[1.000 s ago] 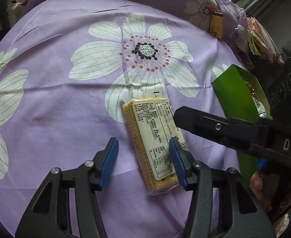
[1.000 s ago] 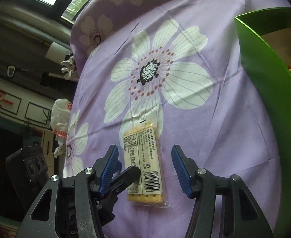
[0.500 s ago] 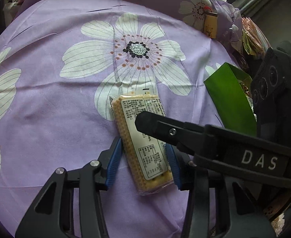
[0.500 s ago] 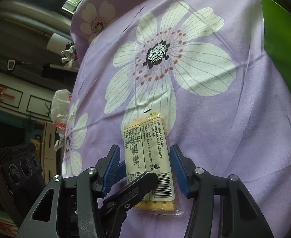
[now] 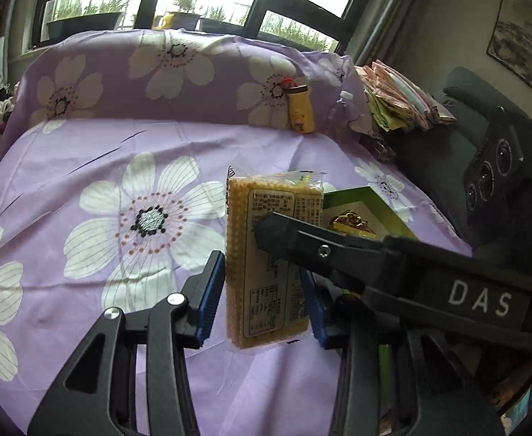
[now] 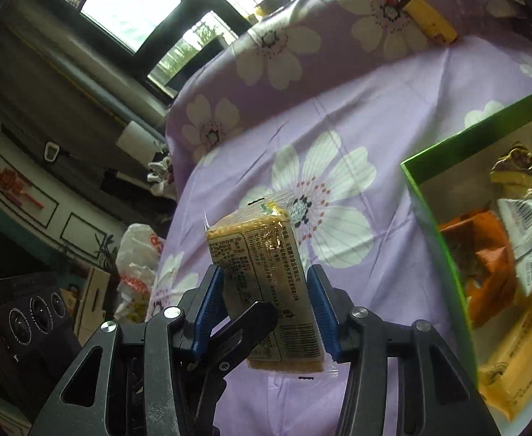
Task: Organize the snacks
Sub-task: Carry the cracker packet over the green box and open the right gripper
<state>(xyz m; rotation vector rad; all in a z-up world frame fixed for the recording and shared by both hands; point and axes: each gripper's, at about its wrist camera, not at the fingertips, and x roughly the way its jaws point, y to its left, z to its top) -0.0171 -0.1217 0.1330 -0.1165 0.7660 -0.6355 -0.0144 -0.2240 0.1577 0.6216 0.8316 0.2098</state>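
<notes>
Both tools, left tool (image 5: pixel 264 301) and right tool (image 6: pixel 266 312), having just clenched the cracker packet (image 6: pixel 266 287), are lifting it off the floral cloth (image 5: pixel 84 152), ready for the green box (image 6: pixel 433 225) at three o'clock.

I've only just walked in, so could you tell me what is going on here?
A person holds a gripper in each hand, and both the left gripper and right gripper are clamped on one yellow cracker pack, held above the purple floral cloth. The green box alongside already holds other snacks.
</notes>
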